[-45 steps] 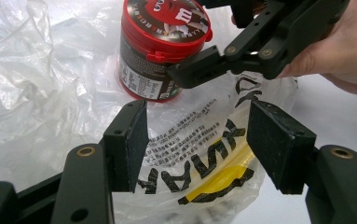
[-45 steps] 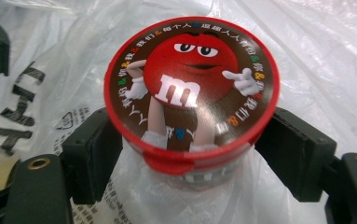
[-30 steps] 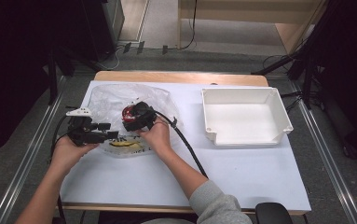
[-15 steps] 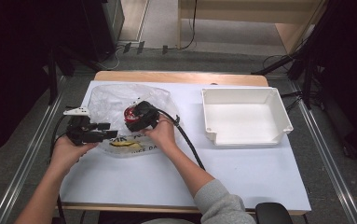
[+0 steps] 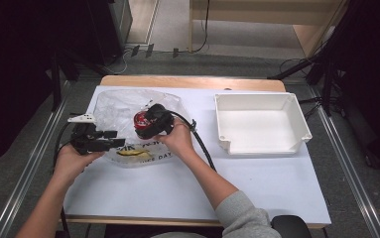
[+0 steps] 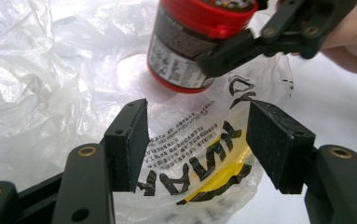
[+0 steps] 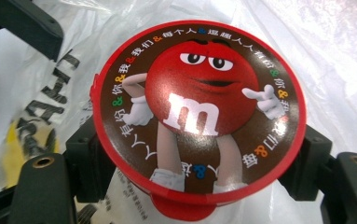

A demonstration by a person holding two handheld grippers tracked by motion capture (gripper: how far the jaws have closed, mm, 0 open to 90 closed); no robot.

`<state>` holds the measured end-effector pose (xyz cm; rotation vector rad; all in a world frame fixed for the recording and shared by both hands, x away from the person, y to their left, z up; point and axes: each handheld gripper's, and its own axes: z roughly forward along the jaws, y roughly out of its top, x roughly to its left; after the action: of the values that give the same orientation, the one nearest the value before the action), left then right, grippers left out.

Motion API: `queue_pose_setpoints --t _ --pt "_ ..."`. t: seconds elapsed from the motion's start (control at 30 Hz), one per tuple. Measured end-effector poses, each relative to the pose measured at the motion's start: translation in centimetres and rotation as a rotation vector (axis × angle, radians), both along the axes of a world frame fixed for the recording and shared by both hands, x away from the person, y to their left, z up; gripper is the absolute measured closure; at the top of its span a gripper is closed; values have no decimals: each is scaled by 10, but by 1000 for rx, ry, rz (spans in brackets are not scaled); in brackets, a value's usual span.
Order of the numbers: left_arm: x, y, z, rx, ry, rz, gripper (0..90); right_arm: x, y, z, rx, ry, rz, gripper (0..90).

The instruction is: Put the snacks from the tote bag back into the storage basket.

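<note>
Your right gripper [image 5: 147,127] is pinching a red-lidded candy tub [image 7: 198,112], its jaws pressed against the tub's sides just under the lid. Compared with a second ago, you are carrying the tub a little farther left and up, so it is now hanging over the clear plastic bag [image 5: 128,106] rather than resting beside it. Ahead of the tub, your left gripper [image 6: 199,140] is waiting with jaws spread, straddling the bag's printed edge without gripping it. The bag's mouth is probably not yet held open. The white tray [image 5: 262,123] is sitting well off to your right.
</note>
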<state>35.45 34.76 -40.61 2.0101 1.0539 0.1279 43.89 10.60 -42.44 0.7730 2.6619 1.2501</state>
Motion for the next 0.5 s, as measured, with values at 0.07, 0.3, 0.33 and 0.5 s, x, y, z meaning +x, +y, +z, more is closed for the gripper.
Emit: queue_pose_setpoints --t 0.07,0.3,0.33,0.5 --pt "0 0 0 -1 5 -1 400 -2 -1 4 -4 -5 15 262" --pt "0 -1 0 0 5 -1 400 -10 -6 15 2 -9 41 262" --pt "0 -1 -1 1 5 -2 400 -10 -8 17 13 -9 45 262" --pt "0 -1 -1 3 3 -1 401 -13 -14 21 21 -10 44 262"
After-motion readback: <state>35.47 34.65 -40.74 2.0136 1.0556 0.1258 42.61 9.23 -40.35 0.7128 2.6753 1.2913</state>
